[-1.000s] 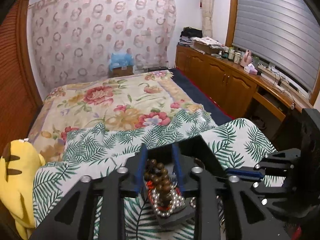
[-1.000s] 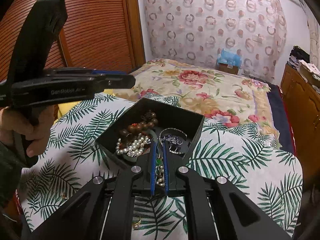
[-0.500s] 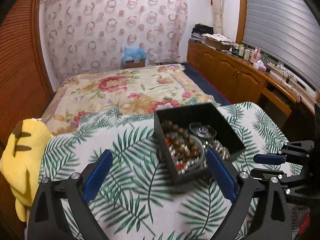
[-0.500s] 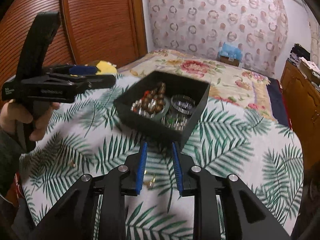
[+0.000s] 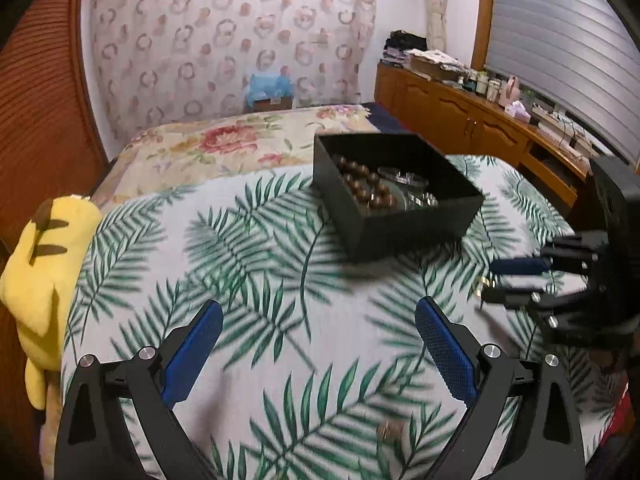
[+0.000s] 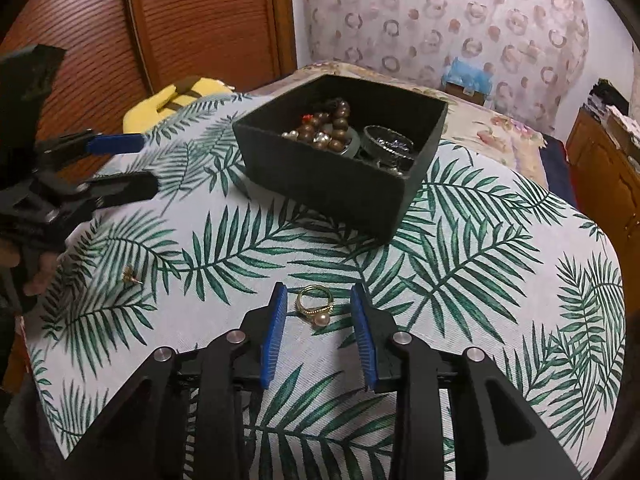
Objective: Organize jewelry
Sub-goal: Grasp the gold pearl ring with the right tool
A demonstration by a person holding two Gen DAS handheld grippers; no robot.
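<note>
A black open box [image 6: 340,184] holds brown wooden beads [image 6: 338,124], pearls and glass pieces; it also shows in the left wrist view [image 5: 400,216]. A gold ring with a pearl [image 6: 315,305] lies on the palm-leaf cloth between the fingers of my right gripper [image 6: 318,306], which is open around it, low over the cloth. A small gold earring [image 6: 131,276] lies to the left; it shows in the left wrist view [image 5: 390,430] too. My left gripper [image 5: 318,330] is wide open and empty, held above the cloth in front of the box.
The palm-leaf cloth [image 6: 480,264] covers a rounded table. A yellow plush toy [image 5: 44,264] sits at its left edge. A floral bed [image 5: 224,144] lies behind, a wooden cabinet [image 5: 460,120] at right, a wooden slatted door [image 6: 200,20] at left.
Both grippers left the box, pulled back and opened. My right gripper came down so its fingers straddle the pearl ring. My left gripper backed away and opened wide.
</note>
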